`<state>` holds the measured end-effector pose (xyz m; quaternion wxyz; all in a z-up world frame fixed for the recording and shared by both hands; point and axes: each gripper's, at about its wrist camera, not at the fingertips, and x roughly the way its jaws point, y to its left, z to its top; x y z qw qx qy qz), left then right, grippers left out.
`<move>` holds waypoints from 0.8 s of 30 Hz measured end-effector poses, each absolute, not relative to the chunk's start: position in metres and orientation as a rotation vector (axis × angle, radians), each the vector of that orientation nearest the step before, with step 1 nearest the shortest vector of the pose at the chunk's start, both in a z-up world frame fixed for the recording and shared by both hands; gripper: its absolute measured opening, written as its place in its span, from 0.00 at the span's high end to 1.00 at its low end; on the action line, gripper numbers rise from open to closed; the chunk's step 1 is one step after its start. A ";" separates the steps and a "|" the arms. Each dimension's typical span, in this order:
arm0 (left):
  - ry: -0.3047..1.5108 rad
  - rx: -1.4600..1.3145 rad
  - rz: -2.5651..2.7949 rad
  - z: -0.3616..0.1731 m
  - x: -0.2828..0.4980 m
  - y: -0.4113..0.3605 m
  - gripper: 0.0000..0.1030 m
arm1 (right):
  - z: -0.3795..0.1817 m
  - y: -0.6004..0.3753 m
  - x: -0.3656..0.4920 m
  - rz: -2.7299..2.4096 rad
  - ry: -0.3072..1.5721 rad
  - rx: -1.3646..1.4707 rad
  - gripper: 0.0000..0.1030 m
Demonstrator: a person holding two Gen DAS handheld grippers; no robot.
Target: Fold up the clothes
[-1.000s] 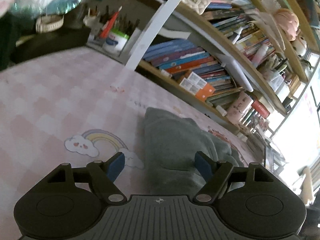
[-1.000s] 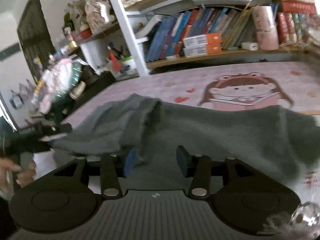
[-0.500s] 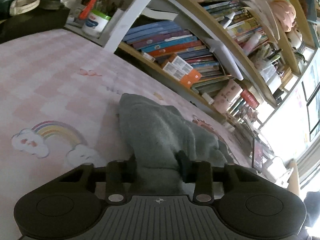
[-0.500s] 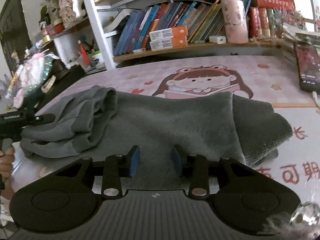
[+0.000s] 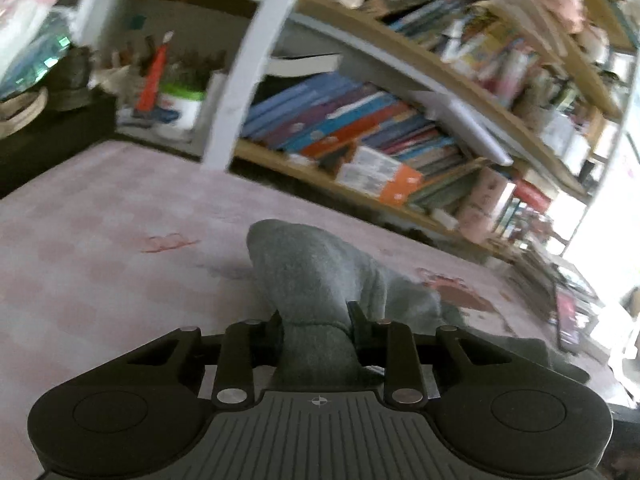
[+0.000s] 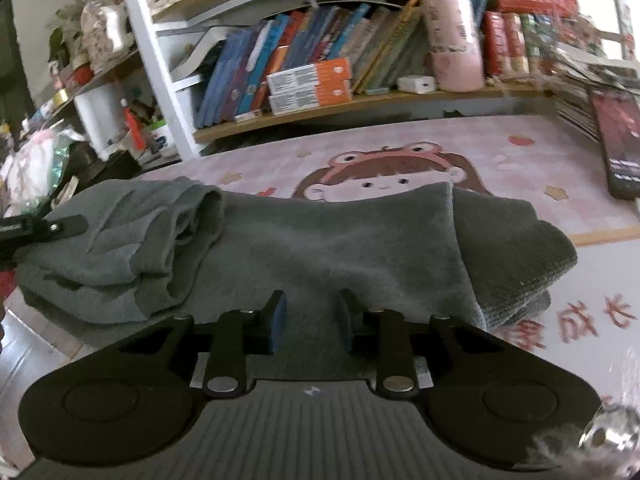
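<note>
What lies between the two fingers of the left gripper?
A bunched fold of the grey garment fills the gap of the closing left gripper, seen in the left wrist view.

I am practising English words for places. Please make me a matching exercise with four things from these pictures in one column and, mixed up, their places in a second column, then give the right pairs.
Things:
1. grey garment
2. orange boxes
3. dark phone
4. pink roll

Places:
A. upright on the shelf, right of the books
B. flat at the right edge of the pink mat
C. spread across the mat, in front of the cartoon girl
D. stacked on the shelf, in front of the leaning books

Pairs: 1-C, 2-D, 3-B, 4-A
</note>
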<state>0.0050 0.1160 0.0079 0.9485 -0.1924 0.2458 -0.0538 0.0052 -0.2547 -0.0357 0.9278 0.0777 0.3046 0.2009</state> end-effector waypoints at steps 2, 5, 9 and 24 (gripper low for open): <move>0.525 -0.420 -0.088 -0.001 0.009 0.128 0.73 | -0.035 -0.247 0.008 0.429 0.626 0.158 0.74; 0.544 -0.452 -0.094 -0.013 0.010 0.140 0.72 | -0.035 -0.239 0.009 0.436 0.624 0.141 0.69; 0.548 -0.452 -0.099 -0.017 0.012 0.142 0.66 | -0.034 -0.238 0.009 0.449 0.622 0.136 0.66; 0.469 -0.220 0.058 0.012 -0.023 0.115 0.23 | -0.019 -0.237 -0.022 0.468 0.537 0.095 0.37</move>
